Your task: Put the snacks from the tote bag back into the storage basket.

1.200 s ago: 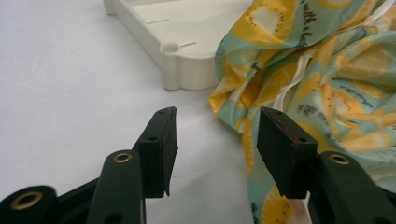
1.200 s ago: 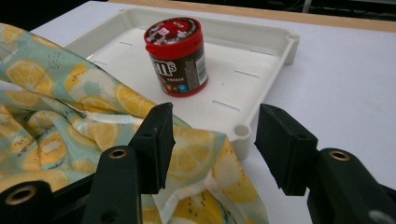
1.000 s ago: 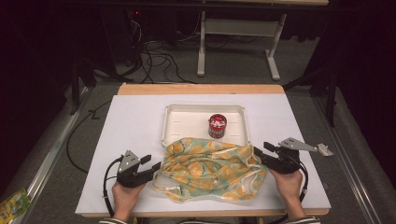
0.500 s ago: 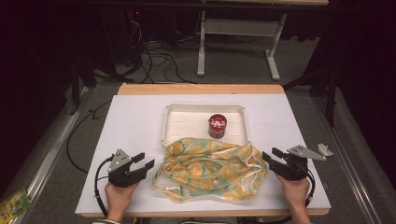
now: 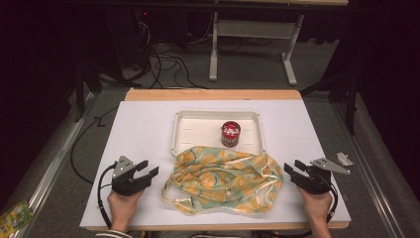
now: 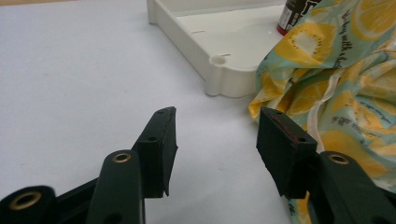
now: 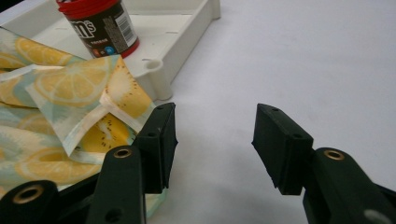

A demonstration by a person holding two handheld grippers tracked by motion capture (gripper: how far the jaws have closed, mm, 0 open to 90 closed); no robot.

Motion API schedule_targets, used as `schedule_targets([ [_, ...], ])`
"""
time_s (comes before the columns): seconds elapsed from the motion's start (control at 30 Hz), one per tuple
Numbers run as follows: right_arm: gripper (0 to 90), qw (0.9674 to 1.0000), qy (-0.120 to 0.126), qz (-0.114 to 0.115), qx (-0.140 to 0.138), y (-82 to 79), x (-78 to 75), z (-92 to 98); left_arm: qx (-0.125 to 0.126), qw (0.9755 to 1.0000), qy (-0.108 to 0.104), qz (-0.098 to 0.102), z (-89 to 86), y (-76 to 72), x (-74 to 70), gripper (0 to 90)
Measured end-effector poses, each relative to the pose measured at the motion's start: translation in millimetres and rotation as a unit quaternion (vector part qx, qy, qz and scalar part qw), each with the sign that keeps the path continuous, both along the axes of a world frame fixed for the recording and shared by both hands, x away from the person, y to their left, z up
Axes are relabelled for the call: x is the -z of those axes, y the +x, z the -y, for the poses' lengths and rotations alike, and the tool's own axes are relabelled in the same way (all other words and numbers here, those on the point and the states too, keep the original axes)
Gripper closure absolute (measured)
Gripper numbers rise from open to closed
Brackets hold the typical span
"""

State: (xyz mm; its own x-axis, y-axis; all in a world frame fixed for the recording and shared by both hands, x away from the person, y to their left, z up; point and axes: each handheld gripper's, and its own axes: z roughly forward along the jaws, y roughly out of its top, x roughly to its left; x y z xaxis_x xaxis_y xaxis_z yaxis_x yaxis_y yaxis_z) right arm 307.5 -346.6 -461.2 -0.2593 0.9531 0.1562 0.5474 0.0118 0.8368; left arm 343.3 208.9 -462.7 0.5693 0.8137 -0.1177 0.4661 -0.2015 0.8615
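**Mia:** What is the biggest thing here?

**Ben:** The white table (image 5: 143,134). On it, near the person, lies a crumpled cloth (image 5: 223,178) with yellow lemons on it. It is an apron or a bag, I think; I cannot tell which. Its far edge lies over the near rim of a white tray (image 5: 198,124).

**Mia:** What is in the tray?

**Ben:** A little red and brown candy tub (image 5: 231,134). It stands up straight, just behind the cloth.

**Mia:** And the two claws?

**Ben:** The left gripper (image 5: 146,174) sits just left of the cloth. Its jaws are apart, with only bare table between them. One jaw is right beside the cloth's edge. The right gripper (image 5: 293,168) sits just right of the cloth. Its jaws are apart too, and hold nothing. A cloth corner lies next to its inner jaw.

**Mia:** So what are they doing?

**Ben:** I think they are getting ready to grab the cloth, one on each side. Nothing is picked up yet.

**Mia:** What comes next?

**Ben:** Each claw should slide in so a cloth edge goes between its jaws, then squeeze. They should pinch low, near the table. And lift gently, so the cloth does not knock the tub over.
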Motion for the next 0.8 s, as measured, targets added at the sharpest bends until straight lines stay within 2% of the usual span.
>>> schedule_targets([
  [0.43, 49.5, 0.9998, -0.005, -0.004, 0.018, 3.6, 9.6, 7.1, -0.020, 0.9996, 0.015, -0.010, -0.4, 9.9, 6.9, 47.9],
  [0.8, 48.7, 0.9993, -0.027, -0.006, 0.027, 4.8, 14.2, 2.5, -0.028, 0.9988, 0.036, -0.017, 2.6, 15.7, 14.4, 47.1],
])
